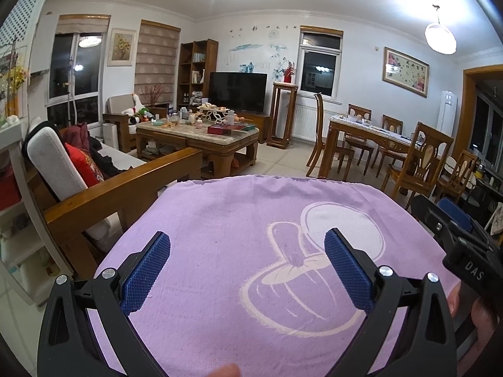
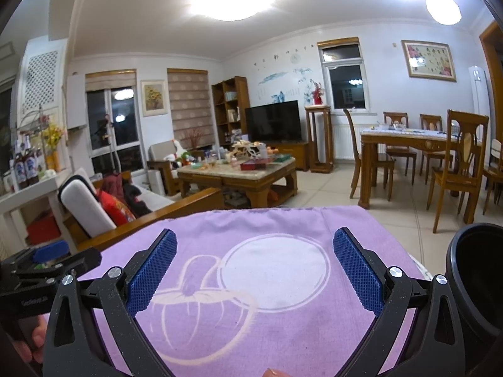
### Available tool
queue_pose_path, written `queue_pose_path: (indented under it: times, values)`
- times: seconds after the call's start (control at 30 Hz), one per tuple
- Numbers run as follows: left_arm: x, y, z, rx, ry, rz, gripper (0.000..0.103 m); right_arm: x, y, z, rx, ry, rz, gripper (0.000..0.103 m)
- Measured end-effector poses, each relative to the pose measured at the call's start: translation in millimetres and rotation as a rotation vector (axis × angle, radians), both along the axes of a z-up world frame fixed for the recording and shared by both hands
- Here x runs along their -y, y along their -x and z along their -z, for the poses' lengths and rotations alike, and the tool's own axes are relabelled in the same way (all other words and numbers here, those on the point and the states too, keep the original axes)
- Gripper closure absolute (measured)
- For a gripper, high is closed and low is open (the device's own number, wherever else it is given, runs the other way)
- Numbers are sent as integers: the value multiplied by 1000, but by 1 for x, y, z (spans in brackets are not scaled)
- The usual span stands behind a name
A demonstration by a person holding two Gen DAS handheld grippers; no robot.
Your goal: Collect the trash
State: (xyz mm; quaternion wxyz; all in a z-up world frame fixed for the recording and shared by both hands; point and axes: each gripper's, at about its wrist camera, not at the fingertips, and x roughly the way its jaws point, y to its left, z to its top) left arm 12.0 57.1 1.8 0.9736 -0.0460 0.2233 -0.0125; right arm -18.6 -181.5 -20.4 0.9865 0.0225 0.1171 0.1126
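My left gripper (image 1: 248, 235) stands open above a purple cloth (image 1: 239, 207) with a pale cartoon print, nothing between its blue pads. My right gripper (image 2: 255, 232) is open too, over the same purple cloth (image 2: 283, 220), and holds nothing. Each gripper shows at the edge of the other's view: the right gripper (image 1: 456, 216) at the far right, the left gripper (image 2: 50, 251) at the far left. A black round container (image 2: 474, 286) stands close by the right gripper's right finger. I see no loose trash on the cloth.
A wooden sofa (image 1: 125, 185) with a red cushion sits left of the cloth. Beyond it a cluttered coffee table (image 1: 198, 132) stands before a TV (image 1: 238, 91). A dining table (image 2: 405, 138) with chairs fills the right. Tiled floor (image 2: 327, 188) lies between.
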Motion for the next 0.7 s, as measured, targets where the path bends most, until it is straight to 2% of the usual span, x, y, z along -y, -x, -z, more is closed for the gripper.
queue_pose_path:
  times: [0.7]
  values:
    - [3, -6, -3, -27, -2, 30, 5, 0, 0, -3, -2, -2, 1, 5]
